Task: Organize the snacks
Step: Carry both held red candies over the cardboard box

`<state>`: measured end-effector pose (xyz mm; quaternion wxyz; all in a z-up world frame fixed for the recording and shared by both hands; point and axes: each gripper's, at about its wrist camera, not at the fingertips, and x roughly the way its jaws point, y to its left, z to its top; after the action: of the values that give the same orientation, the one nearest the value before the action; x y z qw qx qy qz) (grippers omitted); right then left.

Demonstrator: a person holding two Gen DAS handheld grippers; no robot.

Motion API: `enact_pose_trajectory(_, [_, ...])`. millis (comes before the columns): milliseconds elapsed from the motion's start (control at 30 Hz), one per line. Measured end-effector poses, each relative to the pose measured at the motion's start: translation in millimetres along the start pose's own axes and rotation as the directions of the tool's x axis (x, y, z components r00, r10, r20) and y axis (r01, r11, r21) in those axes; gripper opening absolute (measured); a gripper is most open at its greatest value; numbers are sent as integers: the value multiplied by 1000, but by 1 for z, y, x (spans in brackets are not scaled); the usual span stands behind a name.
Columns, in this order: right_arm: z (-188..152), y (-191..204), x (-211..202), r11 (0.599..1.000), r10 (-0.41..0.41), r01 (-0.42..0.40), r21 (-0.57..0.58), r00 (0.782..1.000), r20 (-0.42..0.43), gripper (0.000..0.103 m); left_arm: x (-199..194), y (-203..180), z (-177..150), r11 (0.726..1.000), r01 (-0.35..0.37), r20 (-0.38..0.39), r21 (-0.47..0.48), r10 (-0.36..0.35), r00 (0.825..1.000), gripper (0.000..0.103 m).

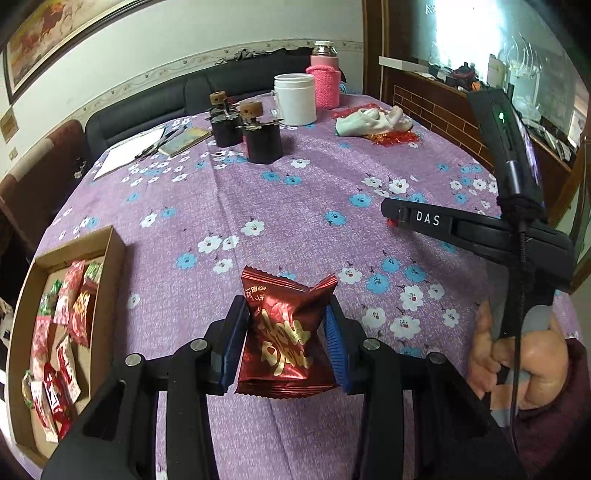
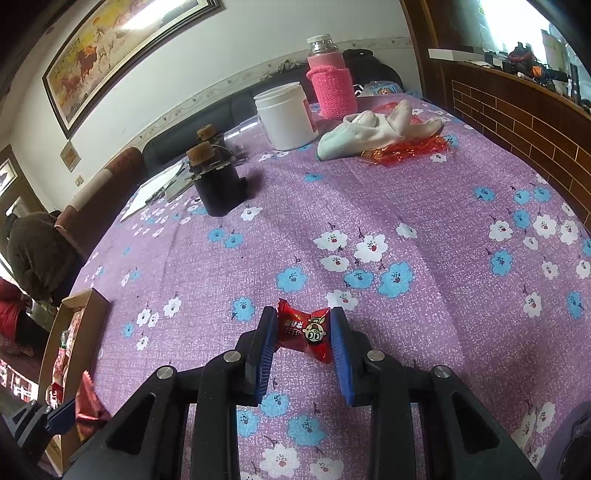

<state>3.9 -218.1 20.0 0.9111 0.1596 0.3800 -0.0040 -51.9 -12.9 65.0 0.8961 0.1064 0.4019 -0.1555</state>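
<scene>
Between left gripper (image 1: 288,332) fingers, clamped: crinkled dark-red snack packet (image 1: 286,339); right gripper (image 2: 303,334) pinching small red candy (image 2: 304,330).

- You've got a round table (image 2: 424,221) under a purple flowered cloth.
- Behind the table there's a dark sofa (image 1: 155,107) along a white wall (image 1: 177,44).
- Above the sofa hangs a framed horse painting (image 2: 122,48).
- Right of the table sits a brick-pattern wooden counter (image 2: 517,122), with a bright window (image 1: 476,33) above it.

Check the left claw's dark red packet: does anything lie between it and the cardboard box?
Nothing visible does. The left claw grips the dark red packet, and only bare floral tablecloth lies between it and the cardboard box.
</scene>
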Motion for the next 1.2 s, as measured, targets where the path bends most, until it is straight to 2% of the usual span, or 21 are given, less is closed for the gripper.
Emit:
enact_pose_trajectory(433, [-6, 19, -18, 999, 8, -6, -53, 1000, 25, 31, -25, 47, -17, 987, 30, 13, -156, -28, 1000, 39])
enact_pose_trajectory(800, [-36, 45, -61, 991, 51, -47, -124, 998, 27, 31, -42, 66, -34, 973, 87, 32, -214, -82, 996, 39])
enact_pose_trajectory(1200, [-53, 76, -87, 979, 110, -102, -176, 993, 39, 30, -65, 92, -47, 951, 126, 70, -282, -111, 991, 39])
